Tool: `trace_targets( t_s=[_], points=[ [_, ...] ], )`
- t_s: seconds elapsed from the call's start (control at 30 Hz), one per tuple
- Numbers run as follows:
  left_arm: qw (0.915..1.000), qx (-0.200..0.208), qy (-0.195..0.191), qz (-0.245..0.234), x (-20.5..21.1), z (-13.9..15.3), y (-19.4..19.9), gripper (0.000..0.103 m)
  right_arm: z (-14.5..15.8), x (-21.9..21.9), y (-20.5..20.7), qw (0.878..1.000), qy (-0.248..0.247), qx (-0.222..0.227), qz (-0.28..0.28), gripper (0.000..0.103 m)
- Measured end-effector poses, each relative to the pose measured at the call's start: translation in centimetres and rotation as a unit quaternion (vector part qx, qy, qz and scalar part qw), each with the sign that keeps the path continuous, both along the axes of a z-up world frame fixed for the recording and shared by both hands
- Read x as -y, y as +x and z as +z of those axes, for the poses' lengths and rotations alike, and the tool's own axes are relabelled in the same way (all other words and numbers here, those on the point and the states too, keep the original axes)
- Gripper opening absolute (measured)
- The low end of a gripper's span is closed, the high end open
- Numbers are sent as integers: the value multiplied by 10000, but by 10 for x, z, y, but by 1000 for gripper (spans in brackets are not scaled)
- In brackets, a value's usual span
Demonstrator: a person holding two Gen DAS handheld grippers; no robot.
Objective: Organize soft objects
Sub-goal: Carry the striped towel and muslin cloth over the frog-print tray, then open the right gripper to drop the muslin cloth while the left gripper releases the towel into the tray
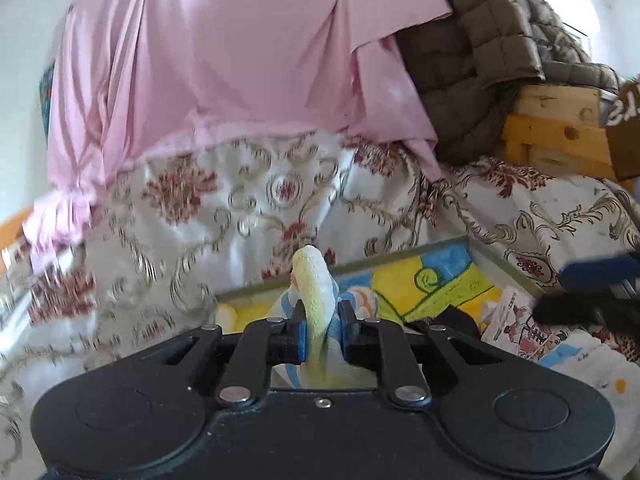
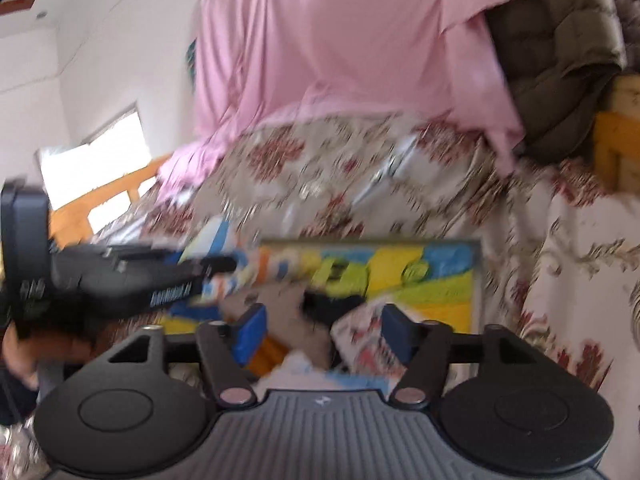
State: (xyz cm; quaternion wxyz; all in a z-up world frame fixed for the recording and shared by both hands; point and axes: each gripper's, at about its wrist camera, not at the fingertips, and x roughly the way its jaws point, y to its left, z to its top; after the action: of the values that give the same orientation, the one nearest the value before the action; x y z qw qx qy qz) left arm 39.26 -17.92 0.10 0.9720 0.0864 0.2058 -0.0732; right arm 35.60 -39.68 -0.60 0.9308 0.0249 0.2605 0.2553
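Note:
My left gripper (image 1: 320, 332) is shut on a soft striped cloth (image 1: 314, 276) in yellow, white and blue, which stands up between the blue pads. In the right wrist view the left gripper (image 2: 224, 266) comes in from the left with the same striped cloth (image 2: 260, 266), blurred, at its tips. My right gripper (image 2: 320, 336) stands open with its jaws wide apart. A white cloth with red print (image 2: 360, 340) lies below, close to its right finger, and is not gripped. In the left wrist view the right gripper (image 1: 552, 292) shows at the right edge above that printed cloth (image 1: 516, 328).
A framed, brightly painted board (image 1: 432, 280) lies on the floral bedspread (image 1: 200, 208), with a small black item (image 2: 332, 304) on it. A pink sheet (image 1: 224, 60) hangs behind. A brown quilted jacket (image 1: 472, 52) is draped over a wooden frame (image 1: 556, 132). A hand (image 2: 24, 356) holds the left gripper.

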Motion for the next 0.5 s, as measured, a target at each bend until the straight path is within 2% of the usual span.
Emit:
trace_targets(
  t_s=[0.17, 0.27, 0.3, 0.33, 0.4, 0.5],
  points=[
    [9997, -212, -139, 59, -7, -2, 5, 25, -13, -18, -5, 9968, -569, -296, 485, 78],
    [9989, -363, -296, 64, -12, -4, 8, 34, -20, -31, -5, 9944, -837, -342, 538, 77],
    [9987, -378, -327, 86, -13, -4, 8, 38, -21, -33, -5, 9944, -850, -355, 519, 72],
    [9985, -393, -359, 117, -14, -5, 8, 40, -22, -34, -4, 9946, -822, -382, 505, 61],
    [9979, -442, -453, 168, -18, -5, 9, 54, -25, -36, -2, 9951, -762, -402, 487, 49],
    [9972, -448, -535, 274, -25, -5, 8, 66, -24, -37, -3, 9955, -747, -333, 489, 36]
  ],
)
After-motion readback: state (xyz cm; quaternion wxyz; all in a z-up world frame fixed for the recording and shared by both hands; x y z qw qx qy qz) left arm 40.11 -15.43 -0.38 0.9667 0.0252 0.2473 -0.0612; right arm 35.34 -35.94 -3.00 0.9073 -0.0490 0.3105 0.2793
